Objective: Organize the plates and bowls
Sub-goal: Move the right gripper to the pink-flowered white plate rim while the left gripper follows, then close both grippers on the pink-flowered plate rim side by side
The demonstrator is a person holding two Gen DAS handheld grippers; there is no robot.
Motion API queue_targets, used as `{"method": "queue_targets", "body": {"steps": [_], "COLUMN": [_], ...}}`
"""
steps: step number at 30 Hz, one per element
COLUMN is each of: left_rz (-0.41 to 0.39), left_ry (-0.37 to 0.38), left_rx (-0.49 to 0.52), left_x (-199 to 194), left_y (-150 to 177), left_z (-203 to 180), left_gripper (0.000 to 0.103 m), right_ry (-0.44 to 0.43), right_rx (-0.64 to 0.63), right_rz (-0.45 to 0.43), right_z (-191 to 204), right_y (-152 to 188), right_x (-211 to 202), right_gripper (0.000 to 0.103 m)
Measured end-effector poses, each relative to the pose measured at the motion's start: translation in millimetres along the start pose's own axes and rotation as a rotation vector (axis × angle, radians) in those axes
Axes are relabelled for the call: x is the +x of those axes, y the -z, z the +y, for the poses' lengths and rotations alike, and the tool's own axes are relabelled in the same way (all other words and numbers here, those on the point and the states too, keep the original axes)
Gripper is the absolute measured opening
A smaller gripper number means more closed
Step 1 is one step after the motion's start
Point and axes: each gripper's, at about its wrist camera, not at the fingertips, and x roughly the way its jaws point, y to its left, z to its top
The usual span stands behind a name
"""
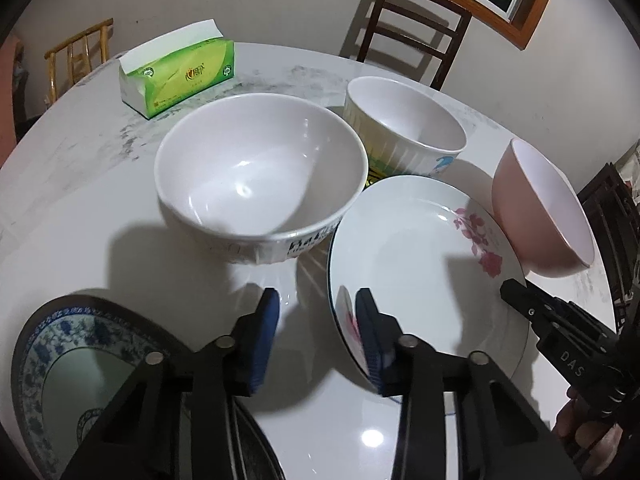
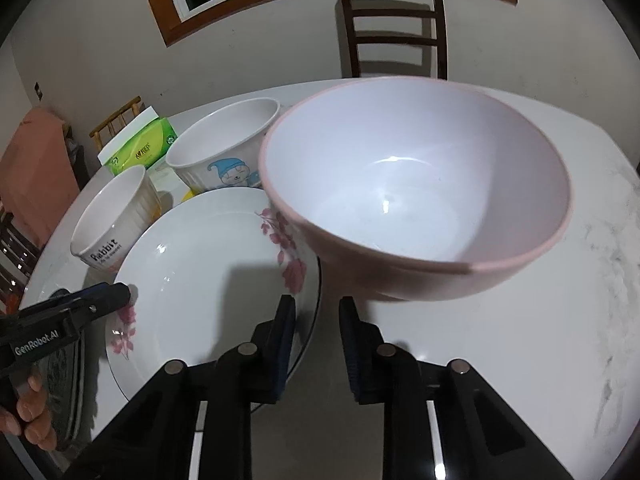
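A white plate with pink flowers [image 1: 416,264] lies on the round table, also in the right wrist view [image 2: 208,276]. My left gripper [image 1: 318,316] is open, its right finger over the plate's near rim. A pink bowl [image 2: 416,188] stands just right of the plate, seen tilted in the left wrist view [image 1: 540,216]. My right gripper [image 2: 316,320] is open and empty, just short of the pink bowl, over the plate's right edge. A large white bowl [image 1: 260,176] and a ribbed cartoon bowl [image 1: 404,124] stand behind the plate. A blue-patterned plate [image 1: 80,364] lies at near left.
A green tissue pack [image 1: 180,76] sits at the table's far left. Dark wooden chairs [image 2: 396,28] stand beyond the table against the wall. The table's edge [image 2: 616,184] curves away at right.
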Motion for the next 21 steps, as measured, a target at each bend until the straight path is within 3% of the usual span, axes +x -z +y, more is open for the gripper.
{"method": "queue_targets", "body": {"steps": [9,15,21], "left_rz": [0.021,0.072,0.088], "left_ry": [0.013,0.06,0.059], "left_rx": [0.024,0.035,0.047], "left_x": [11,20,19], "left_y": [-6,-7,-7], "left_z": [-5,-10,-14], "left_gripper": [0.025,0.019,0.019], "right_ry": [-0.024,-0.047,-0.042], "right_rx": [-0.005,0.018,0.024], "right_rz": [0.006,0.031,0.03], "right_z": [4,3,1], "right_y": [-8,-10,-6], "right_x": [11,14,11], "right_gripper": [0.017,0.015,0.014]}}
